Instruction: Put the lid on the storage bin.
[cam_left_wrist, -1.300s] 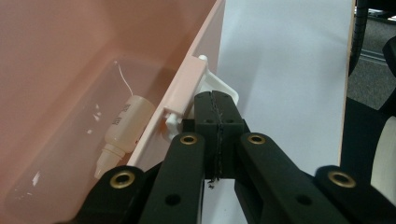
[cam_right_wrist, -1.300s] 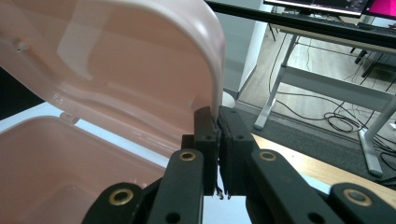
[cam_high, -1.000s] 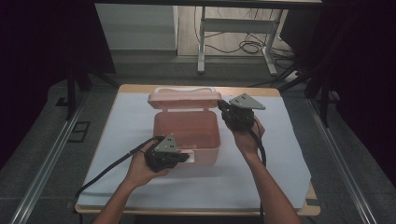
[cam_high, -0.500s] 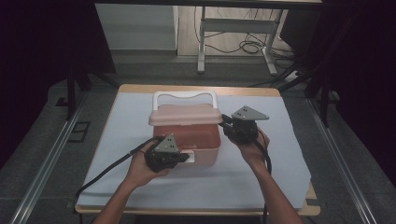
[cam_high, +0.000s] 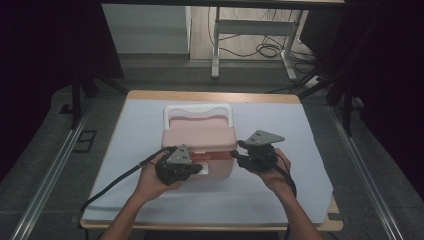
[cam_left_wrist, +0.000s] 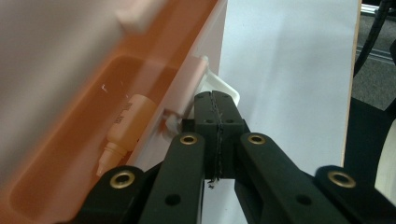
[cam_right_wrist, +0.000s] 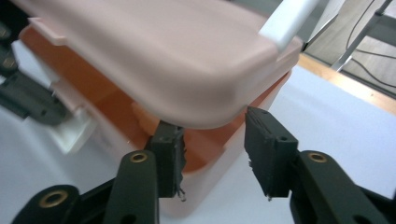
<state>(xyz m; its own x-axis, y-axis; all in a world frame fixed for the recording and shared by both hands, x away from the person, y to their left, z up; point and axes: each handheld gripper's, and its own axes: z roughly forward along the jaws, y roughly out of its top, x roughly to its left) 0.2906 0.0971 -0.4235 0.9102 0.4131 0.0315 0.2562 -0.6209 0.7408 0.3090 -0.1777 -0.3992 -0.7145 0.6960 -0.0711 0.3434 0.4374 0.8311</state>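
The counter (cam_high: 280, 200) is covered by a pale sheet, with a strip of bare wood showing along its far edge. A pink box (cam_high: 210, 167) stands on it slightly left of the middle, nearer the near edge than the far one. The box has a rounded, matte pink lid (cam_high: 199, 132) lowered over it but not fully seated: in the right gripper view the lid (cam_right_wrist: 154, 56) overhangs the box (cam_right_wrist: 205, 158) with a gap below, through which the darker orange-pink inside shows. A white handle (cam_high: 198, 111) lies flat around the lid's far side. A white latch (cam_left_wrist: 219, 86) sticks out from the box's front wall, toward the near edge.

The left gripper (cam_high: 192, 169), held in the person's left hand (cam_high: 150, 181), is at the box's front wall. In the left gripper view its jaws are pressed together, and the latch's edge runs up to their tips; whether they pinch it I cannot tell. The right gripper (cam_right_wrist: 212, 154), held in the right hand (cam_high: 272, 175), is at the box's right near corner, jaws parted, one jaw inside the rim under the lid and the other outside, neither clamping.

Inside the box, seen through the translucent wall, lies a small bottle (cam_left_wrist: 125, 126) with a pointed nozzle. It carries a label with dark print, too blurred to read.
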